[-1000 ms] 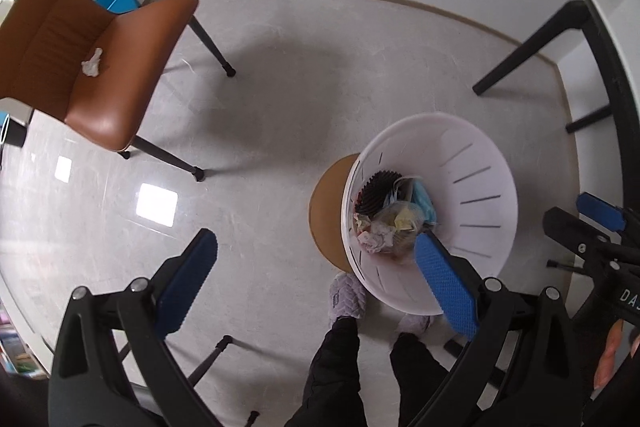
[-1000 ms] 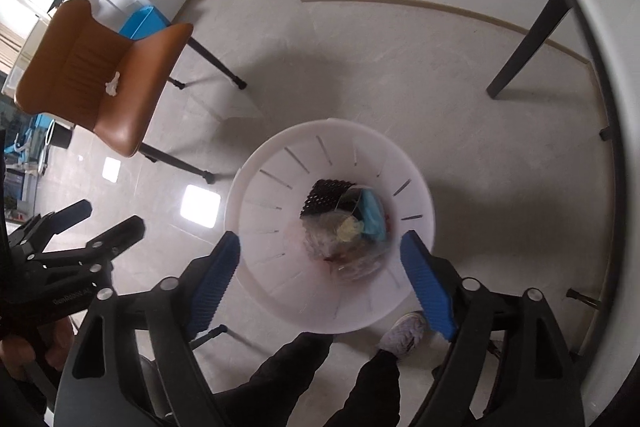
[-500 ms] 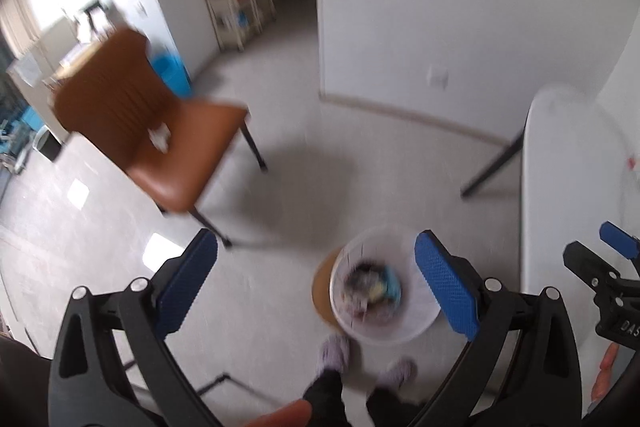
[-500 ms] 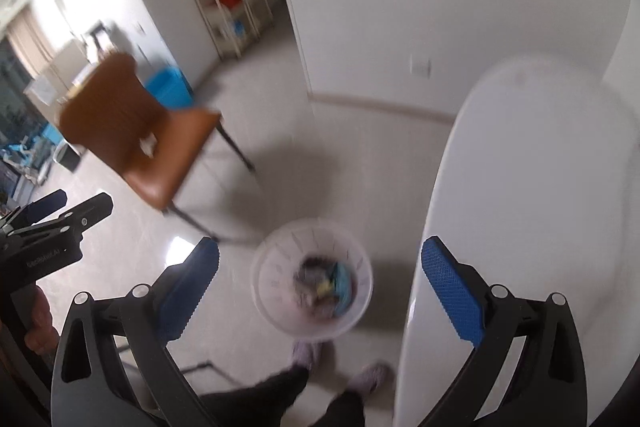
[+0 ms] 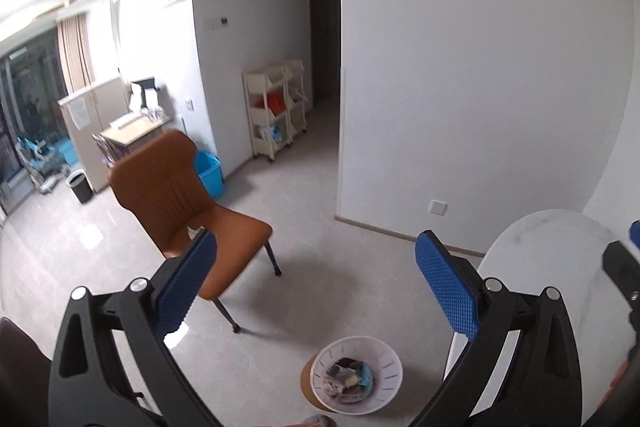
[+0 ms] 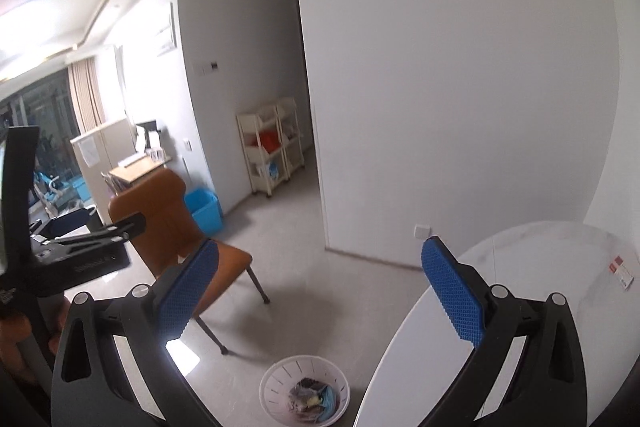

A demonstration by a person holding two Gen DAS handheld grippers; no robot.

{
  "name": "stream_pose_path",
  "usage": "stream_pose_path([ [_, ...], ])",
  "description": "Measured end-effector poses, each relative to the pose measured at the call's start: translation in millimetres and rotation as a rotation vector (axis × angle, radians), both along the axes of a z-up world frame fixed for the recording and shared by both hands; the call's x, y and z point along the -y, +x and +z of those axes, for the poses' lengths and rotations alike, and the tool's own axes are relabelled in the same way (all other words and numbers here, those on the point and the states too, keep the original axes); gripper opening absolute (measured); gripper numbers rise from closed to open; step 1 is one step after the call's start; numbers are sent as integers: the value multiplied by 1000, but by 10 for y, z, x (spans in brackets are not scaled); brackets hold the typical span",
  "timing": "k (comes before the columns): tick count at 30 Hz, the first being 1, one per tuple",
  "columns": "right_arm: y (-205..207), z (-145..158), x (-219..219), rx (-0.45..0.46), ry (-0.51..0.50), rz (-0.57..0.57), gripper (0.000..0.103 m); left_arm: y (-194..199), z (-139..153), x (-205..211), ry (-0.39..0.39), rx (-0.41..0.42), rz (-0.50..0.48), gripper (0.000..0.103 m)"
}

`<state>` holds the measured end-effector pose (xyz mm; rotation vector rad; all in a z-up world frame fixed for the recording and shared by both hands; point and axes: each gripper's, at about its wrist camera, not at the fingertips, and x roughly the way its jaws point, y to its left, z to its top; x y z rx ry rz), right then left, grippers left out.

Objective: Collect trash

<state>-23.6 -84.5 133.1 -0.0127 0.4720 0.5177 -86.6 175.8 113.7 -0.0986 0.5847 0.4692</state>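
Note:
A white slotted basket (image 5: 394, 359) stands on the floor far below me, holding crumpled wrappers and other trash (image 5: 350, 381). The right wrist view shows the same basket (image 6: 272, 387) and its trash (image 6: 312, 401). My left gripper (image 5: 316, 247) is open high above it with nothing between its blue pads. My right gripper (image 6: 320, 251) is also wide open and holds nothing. A small white scrap (image 5: 195, 228) lies on the seat of the brown chair (image 5: 176, 195), partly hidden behind my left finger.
A white oval table (image 6: 540, 287) with a red-and-white label (image 6: 622, 273) is at the right, close to the basket. A round brown disc (image 5: 308, 375) lies beside the basket. Farther off are a blue bin (image 5: 210, 173), cream carts (image 5: 276, 111) and a black bin (image 5: 80, 187).
Both grippers have risen well above the basket and tipped up from looking down at the floor to looking across the room. The right jaws have widened. The basket now looks small.

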Motion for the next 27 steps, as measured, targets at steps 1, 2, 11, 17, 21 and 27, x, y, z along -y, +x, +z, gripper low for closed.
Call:
stream_pose_path([
  [1, -15, 4, 23, 5, 6, 5, 101, -10, 26, 55, 9, 0, -1, 95],
  [2, -30, 12, 47, 10, 13, 13, 101, -17, 42, 95, 10, 1, -4, 95],
  [11, -14, -42, 119, -1, 51, 28, 101, -8, 69, 342, 44, -8, -39, 95],
  [17, -22, -62, 120, -15, 53, 18, 101, 46, 43, 352, 32, -20, -49, 95],
  [21, -2, -98, 73, -25, 43, 20, 101, 54, -11, 310, 20, -29, -51, 95],
  [27, 13, -121, -17, -37, 30, 26, 101, 61, -21, 289, 7, -36, -55, 95],
])
